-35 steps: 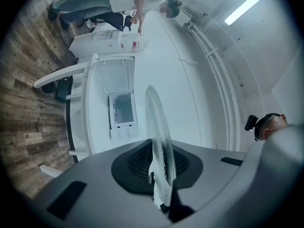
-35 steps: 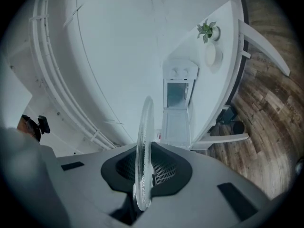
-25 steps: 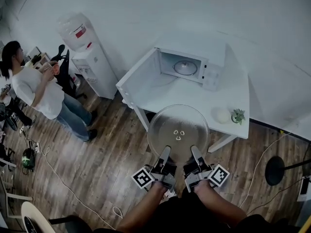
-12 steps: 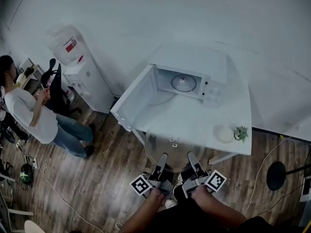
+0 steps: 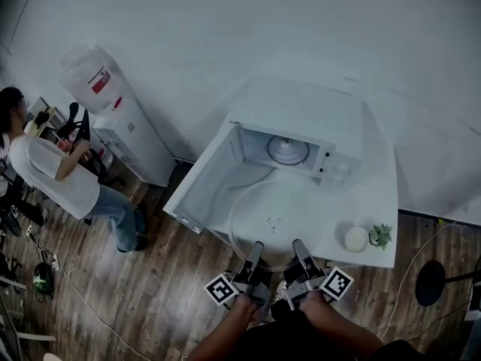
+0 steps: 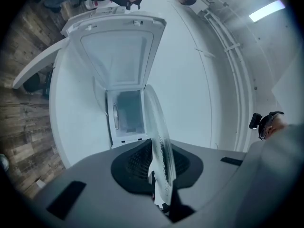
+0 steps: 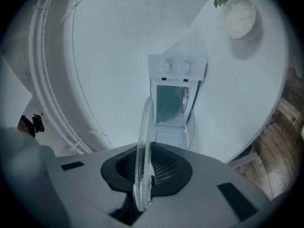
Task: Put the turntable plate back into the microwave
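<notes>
At nine o'clock in your head view a person [image 5: 52, 179] stands on the wood floor. At ten o'clock a water dispenser [image 5: 131, 138] carries a bottle with a red label [image 5: 100, 81], its print too small to read. Your left tongs [image 5: 256, 248] are clamped narrow on the near rim of the glass turntable plate [image 5: 274, 205], and their marker cube [image 5: 220, 289] shows a black-and-white square pattern. The plate lies roughly flat over the near edge of the white desk [image 5: 372, 198]. The microwave [image 5: 297, 115] is at its twelve o'clock, with the door [image 5: 201, 183] swung wide toward eight o'clock. Your right tongs [image 5: 298, 247] pinch the same rim just beside the left pair. Any print by the microwave's two knobs [image 7: 173, 66] is too small to read. At the plate's three o'clock sit a pale round bowl [image 5: 355, 238] and a small plant [image 5: 381, 235].
</notes>
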Motion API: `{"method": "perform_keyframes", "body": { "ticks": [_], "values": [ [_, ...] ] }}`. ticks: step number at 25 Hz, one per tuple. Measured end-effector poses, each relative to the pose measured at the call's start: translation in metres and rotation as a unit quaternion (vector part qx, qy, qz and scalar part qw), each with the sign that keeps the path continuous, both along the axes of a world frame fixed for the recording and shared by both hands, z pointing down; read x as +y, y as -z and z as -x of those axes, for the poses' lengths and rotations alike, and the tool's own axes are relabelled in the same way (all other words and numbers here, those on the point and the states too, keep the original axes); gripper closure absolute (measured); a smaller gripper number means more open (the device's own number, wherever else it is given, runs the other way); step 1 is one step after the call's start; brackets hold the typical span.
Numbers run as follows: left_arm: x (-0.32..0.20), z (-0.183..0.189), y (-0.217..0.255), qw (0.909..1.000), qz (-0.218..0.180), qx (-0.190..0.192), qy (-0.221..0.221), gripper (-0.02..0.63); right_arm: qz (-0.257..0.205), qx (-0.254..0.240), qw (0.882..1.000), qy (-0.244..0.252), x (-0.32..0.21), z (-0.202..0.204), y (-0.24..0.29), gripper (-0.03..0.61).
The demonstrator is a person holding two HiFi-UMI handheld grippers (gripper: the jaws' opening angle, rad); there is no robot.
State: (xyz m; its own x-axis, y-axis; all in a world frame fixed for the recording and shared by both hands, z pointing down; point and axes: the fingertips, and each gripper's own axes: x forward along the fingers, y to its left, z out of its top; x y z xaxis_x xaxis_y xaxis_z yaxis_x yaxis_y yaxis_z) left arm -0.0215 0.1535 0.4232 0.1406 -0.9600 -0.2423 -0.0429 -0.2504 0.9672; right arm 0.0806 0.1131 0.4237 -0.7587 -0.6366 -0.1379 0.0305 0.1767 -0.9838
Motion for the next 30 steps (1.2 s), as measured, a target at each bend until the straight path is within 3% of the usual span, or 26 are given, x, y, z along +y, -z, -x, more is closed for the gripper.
{"method": "perform_keyframes", "body": {
  "ticks": [11, 26, 30],
  "values": [
    [-0.075, 0.02, -0.012, 0.9998, 0.016, 0.002, -0.008, 0.561, 0.019, 0.002, 1.0, -0.004, -0.072, 0.019, -0.013, 0.531],
    [-0.184, 0.062, -0.041, 0.995, 0.041, 0.001, -0.091, 0.561, 0.059, 0.015, 0.994, -0.091, -0.163, 0.057, -0.047, 0.532],
    [-0.212, 0.064, -0.053, 0.9931, 0.045, 0.003, -0.109, 0.561, 0.047, 0.025, 0.993, -0.107, -0.189, 0.06, -0.053, 0.532]
  ]
}}
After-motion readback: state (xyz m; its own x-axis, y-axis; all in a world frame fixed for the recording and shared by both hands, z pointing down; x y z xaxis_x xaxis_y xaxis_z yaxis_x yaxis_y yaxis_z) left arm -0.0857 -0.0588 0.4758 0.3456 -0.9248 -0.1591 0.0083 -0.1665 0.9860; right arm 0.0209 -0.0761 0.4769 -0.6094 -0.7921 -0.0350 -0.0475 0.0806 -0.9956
